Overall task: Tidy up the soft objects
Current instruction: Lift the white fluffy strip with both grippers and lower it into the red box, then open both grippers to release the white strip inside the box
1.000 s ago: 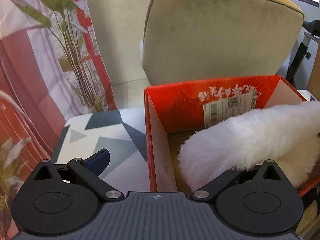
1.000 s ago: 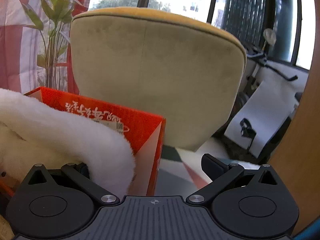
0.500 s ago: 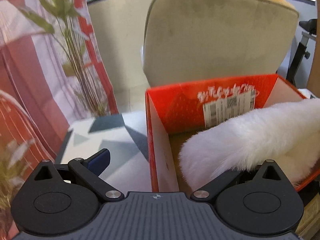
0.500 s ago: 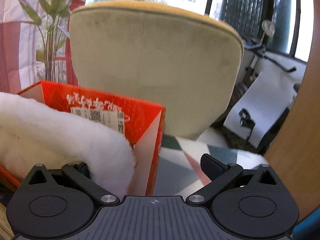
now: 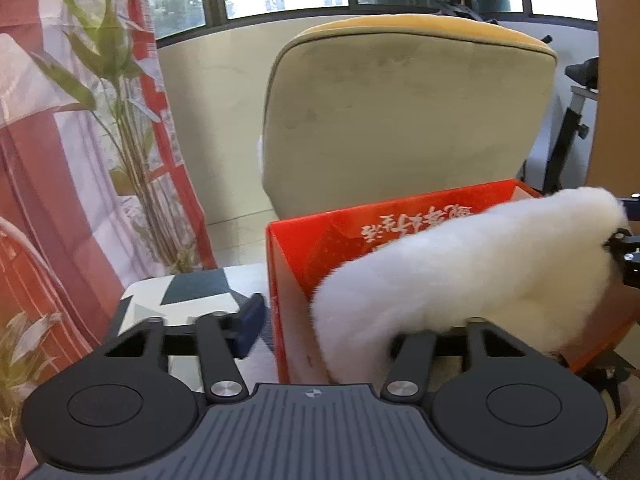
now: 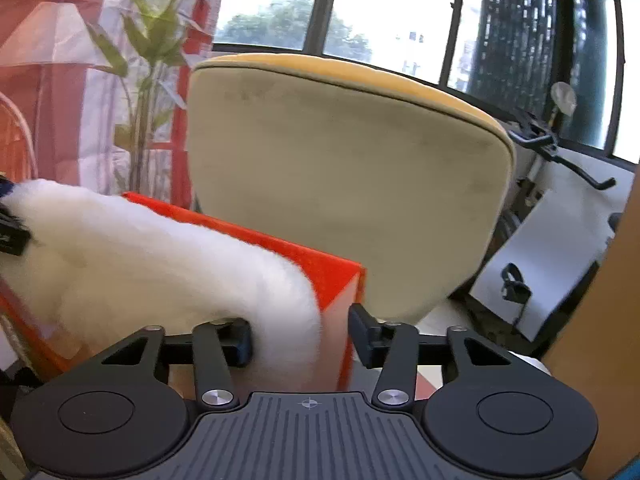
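A white fluffy soft object (image 5: pixel 460 272) lies draped in and over a red cardboard box (image 5: pixel 320 244). My left gripper (image 5: pixel 328 332) straddles the box's left wall: its left finger (image 5: pixel 248 324) is outside, and the right finger is hidden under the fur. My right gripper (image 6: pixel 300 338) has closed in around the object's other end (image 6: pixel 168 268) and the box's right wall (image 6: pixel 344 292). Its left finger (image 6: pixel 240 340) is under the fur. Its right finger (image 6: pixel 362 334) is just outside the box wall.
A beige chair back (image 5: pixel 404 120) with a yellow top stands right behind the box. A plant (image 5: pixel 120 120) and a red-and-white curtain (image 5: pixel 48 200) are at the left. A patterned surface (image 5: pixel 188 300) lies under the box. An exercise bike (image 6: pixel 560 152) stands at the right.
Both grippers have narrowed their jaws around the ends of the white object and the box walls. The views have tilted upward, showing more of the chair and windows.
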